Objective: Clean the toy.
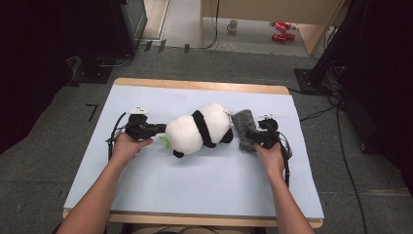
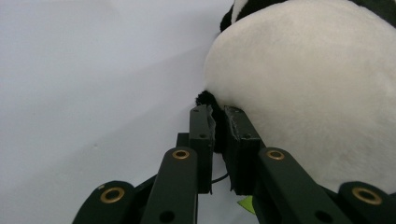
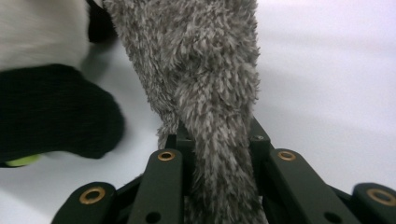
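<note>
A black-and-white panda plush (image 1: 199, 129) lies on its side in the middle of the pale sheet (image 1: 195, 185). My left gripper (image 1: 157, 129) meets its left end. In the left gripper view, that gripper (image 2: 218, 122) has its jaws closed on a thin bit of black fur at the edge of the panda's white body (image 2: 303, 88). A grey fuzzy cloth (image 1: 245, 127) lies against the panda's right side. My right gripper (image 1: 260, 138) is shut on it. In the right gripper view the grey fuzzy cloth (image 3: 205, 70) runs up from between the jaws, with a black paw (image 3: 51, 112) to its left.
A small green piece (image 1: 165, 142) pokes out under the panda. The sheet covers a wooden table (image 1: 204, 85). Beyond it on the floor are a mug (image 1: 233, 25), red cans (image 1: 282, 30), black stands and cables (image 1: 341, 146).
</note>
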Motion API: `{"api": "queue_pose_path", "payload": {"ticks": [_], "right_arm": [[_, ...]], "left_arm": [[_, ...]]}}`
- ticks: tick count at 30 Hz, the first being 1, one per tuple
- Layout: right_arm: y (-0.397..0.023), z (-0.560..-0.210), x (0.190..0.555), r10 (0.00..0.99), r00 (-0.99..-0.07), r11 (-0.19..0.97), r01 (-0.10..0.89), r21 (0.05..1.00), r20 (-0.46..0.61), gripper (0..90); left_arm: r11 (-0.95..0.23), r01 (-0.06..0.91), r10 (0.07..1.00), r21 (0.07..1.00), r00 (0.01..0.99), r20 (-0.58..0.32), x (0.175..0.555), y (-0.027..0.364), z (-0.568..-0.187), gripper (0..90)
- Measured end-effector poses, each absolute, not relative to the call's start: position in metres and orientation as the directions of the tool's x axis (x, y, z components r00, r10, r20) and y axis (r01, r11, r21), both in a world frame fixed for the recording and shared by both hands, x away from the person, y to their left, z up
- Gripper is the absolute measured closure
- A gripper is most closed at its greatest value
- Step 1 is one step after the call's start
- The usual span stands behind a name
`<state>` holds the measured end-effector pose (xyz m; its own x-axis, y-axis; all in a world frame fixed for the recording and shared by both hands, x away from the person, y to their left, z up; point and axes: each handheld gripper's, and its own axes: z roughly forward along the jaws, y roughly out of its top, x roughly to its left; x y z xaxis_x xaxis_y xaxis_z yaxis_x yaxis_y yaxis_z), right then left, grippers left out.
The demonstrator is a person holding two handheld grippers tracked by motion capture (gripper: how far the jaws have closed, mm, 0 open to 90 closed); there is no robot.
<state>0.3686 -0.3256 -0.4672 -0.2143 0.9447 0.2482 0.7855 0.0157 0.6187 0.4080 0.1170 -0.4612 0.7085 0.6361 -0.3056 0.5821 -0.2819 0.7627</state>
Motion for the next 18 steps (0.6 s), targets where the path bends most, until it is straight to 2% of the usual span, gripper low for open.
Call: {"api": "queue_pose_path", "payload": {"ticks": [8, 14, 18], "right_arm": [[-0.3255, -0.4763, 0.3711, 0.951, -0.212, 0.030, 0.790, 0.612, 0.227, 71.2], [-0.3277, -0.4763, 0.3681, 0.949, -0.214, 0.025, 0.782, 0.623, 0.230, 59.5], [-0.3284, -0.4737, 0.3657, 0.945, -0.225, 0.020, 0.767, 0.642, 0.239, 47.5]], "left_arm": [[-0.242, 0.597, 0.675, 0.765, 0.670, -0.310, 0.4179, 0.1183, -0.4672, 83.5], [-0.237, 0.588, 0.650, 0.774, 0.688, -0.324, 0.4178, 0.1187, -0.4665, 81.3], [-0.227, 0.587, 0.665, 0.778, 0.676, -0.316, 0.4175, 0.1203, -0.4644, 71.5]]}}
